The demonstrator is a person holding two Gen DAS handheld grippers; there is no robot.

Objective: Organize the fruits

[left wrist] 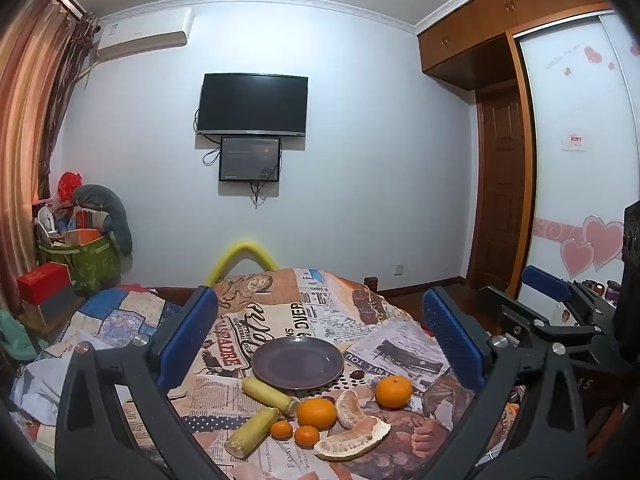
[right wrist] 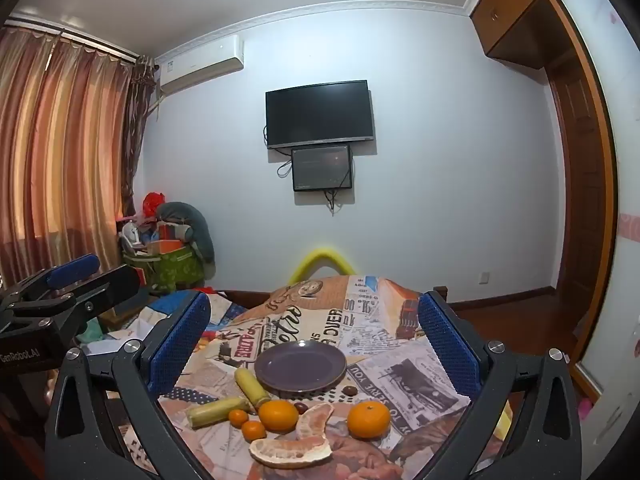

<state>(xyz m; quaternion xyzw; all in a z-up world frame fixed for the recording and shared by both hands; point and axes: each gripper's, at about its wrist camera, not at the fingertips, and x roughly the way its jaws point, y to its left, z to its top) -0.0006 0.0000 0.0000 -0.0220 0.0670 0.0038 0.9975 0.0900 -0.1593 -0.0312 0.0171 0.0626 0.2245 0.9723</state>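
Your left gripper (left wrist: 320, 344) and right gripper (right wrist: 314, 344) both stand wide, holding nothing. Reference: the empty plate (left wrist: 298, 362). Left-front of it lie two corn pieces (left wrist: 256, 430); in front, small oranges (left wrist: 307, 435) and pomelo segments (left wrist: 352, 438); right-front, a large orange (left wrist: 393, 391). Risk: the patterned cloth (left wrist: 256, 320) is soft and uneven, so nudged round fruit may roll away, and a hard squeeze may crush the pomelo

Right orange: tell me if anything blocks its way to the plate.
Nothing tall does. The right orange sits apart from the rest, with the empty plate just beyond it. Only a small dark fruit lies on the cloth between them, beside the plate's rim. Lifting the orange should clear it.
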